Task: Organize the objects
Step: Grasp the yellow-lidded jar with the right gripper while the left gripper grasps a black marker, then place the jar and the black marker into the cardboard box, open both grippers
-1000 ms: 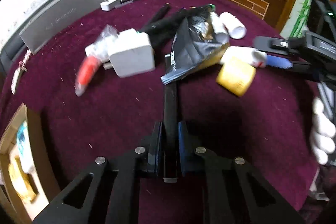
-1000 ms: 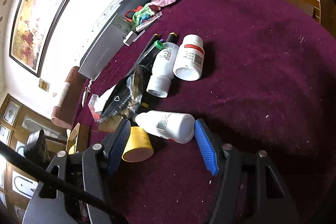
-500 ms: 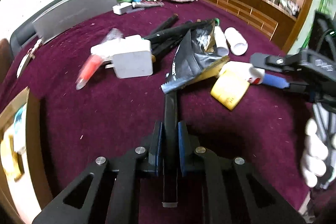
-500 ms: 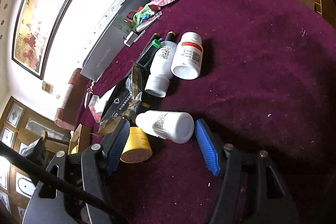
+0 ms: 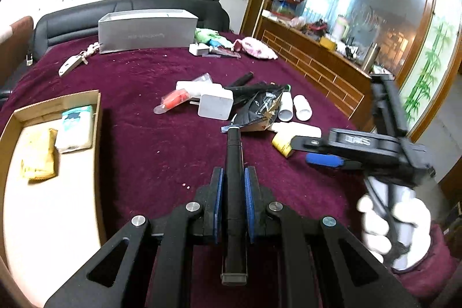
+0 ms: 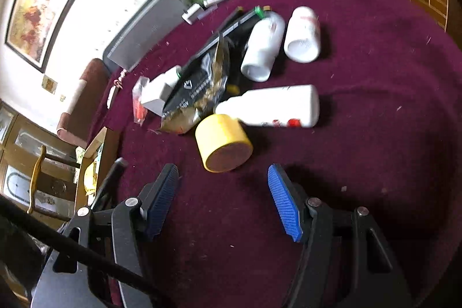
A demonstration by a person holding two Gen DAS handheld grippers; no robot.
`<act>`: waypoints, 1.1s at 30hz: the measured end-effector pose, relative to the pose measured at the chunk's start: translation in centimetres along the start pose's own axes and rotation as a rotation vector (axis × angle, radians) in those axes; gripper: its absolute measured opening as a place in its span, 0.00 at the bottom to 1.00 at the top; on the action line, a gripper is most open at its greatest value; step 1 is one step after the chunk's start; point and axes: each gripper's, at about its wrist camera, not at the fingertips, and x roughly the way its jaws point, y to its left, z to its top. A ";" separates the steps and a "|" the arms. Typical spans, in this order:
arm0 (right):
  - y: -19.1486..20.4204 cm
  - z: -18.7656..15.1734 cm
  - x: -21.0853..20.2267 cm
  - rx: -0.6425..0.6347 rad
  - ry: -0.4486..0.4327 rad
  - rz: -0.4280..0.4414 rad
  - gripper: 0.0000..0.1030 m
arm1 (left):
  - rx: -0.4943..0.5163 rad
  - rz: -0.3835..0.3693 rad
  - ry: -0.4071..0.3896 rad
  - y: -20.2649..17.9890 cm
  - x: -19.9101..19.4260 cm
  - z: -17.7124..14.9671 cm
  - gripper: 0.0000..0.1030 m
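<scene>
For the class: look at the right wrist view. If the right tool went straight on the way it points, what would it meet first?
Most likely the yellow tub, lying on its side just beyond the open right tool. The long white bottle lies behind it. Depth is hard to judge through the fisheye.

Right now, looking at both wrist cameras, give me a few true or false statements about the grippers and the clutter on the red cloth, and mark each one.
1. The left gripper is shut on a black marker. True.
2. The right gripper is clamped on the yellow tub. False: it is open, with the yellow tub lying just ahead of it, untouched.
3. Three white bottles lie on their sides on the cloth. True.
4. The cardboard box is empty. False: it holds a few packets.
5. A grey box stands at the far end of the cloth. True.
</scene>
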 end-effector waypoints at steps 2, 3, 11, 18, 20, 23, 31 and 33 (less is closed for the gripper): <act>0.4 0.5 1.0 0.036 0.012 -0.036 0.63 | -0.018 -0.007 -0.010 0.6 -0.5 -0.2 0.11; 0.5 0.9 1.4 0.064 0.007 -0.057 0.64 | -0.028 -0.010 -0.014 0.8 -0.8 -0.4 0.11; 1.4 2.3 2.9 0.147 -0.032 -0.208 0.49 | -0.042 -0.012 -0.046 2.0 -1.9 -1.3 0.11; 1.1 1.7 2.2 0.124 -0.002 -0.235 0.48 | -0.060 -0.018 -0.059 3.1 -2.1 -1.6 0.11; 1.4 1.5 2.2 0.109 0.018 -0.235 0.49 | -0.065 -0.017 -0.058 3.2 -2.0 -1.9 0.11; 1.8 1.2 2.3 0.100 0.039 -0.222 0.49 | -0.073 -0.017 -0.061 3.3 -2.3 -2.1 0.11; 2.3 0.2 2.5 0.034 0.019 -0.206 0.47 | -0.051 0.013 -0.093 2.9 -3.7 -2.3 0.11; 2.2 -0.1 2.2 0.042 0.033 -0.151 0.47 | -0.052 0.022 -0.104 3.1 -4.4 -2.3 0.11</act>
